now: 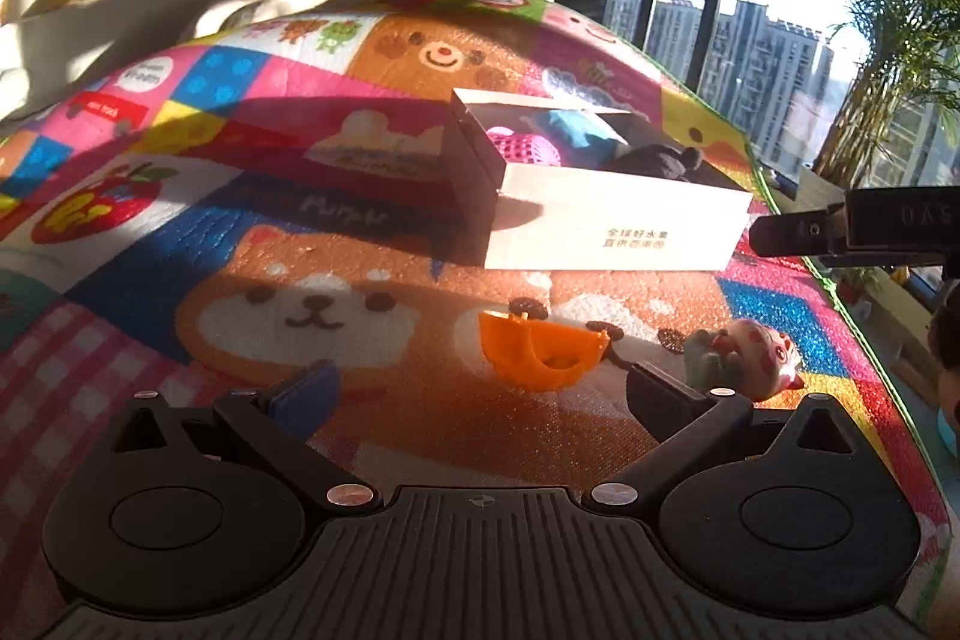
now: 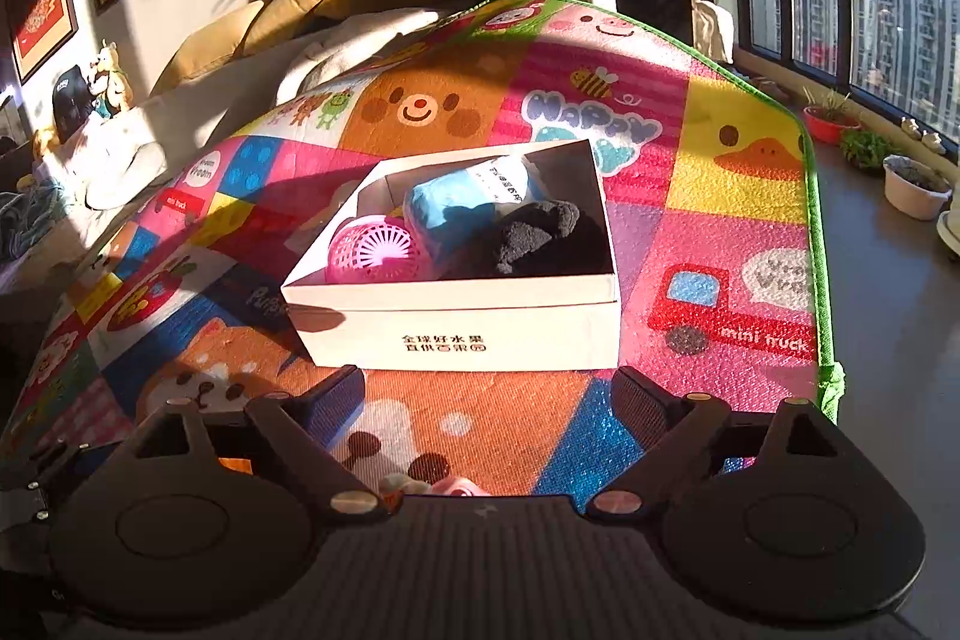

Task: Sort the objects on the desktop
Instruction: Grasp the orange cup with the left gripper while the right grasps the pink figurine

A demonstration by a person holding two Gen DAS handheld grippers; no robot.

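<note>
A white box (image 1: 612, 229) (image 2: 462, 328) stands on the colourful play mat (image 1: 336, 244) (image 2: 720, 196). It holds a pink ball (image 2: 372, 250), a blue packet (image 2: 456, 205) and a black plush (image 2: 534, 232). An orange plastic piece (image 1: 537, 349) lies on the mat just ahead of my open, empty left gripper (image 1: 480, 394). A small pink and grey animal toy (image 1: 750, 352) lies to its right, by the right finger. My right gripper (image 2: 486, 394) is open and empty, just short of the box front; it also shows at the right edge of the left wrist view (image 1: 840, 229).
A bed with yellow pillows (image 2: 288, 10) lies beyond the mat's far left. Windows and potted plants (image 2: 912, 184) line the floor to the right. The mat's green edge (image 2: 822, 280) runs along the right side.
</note>
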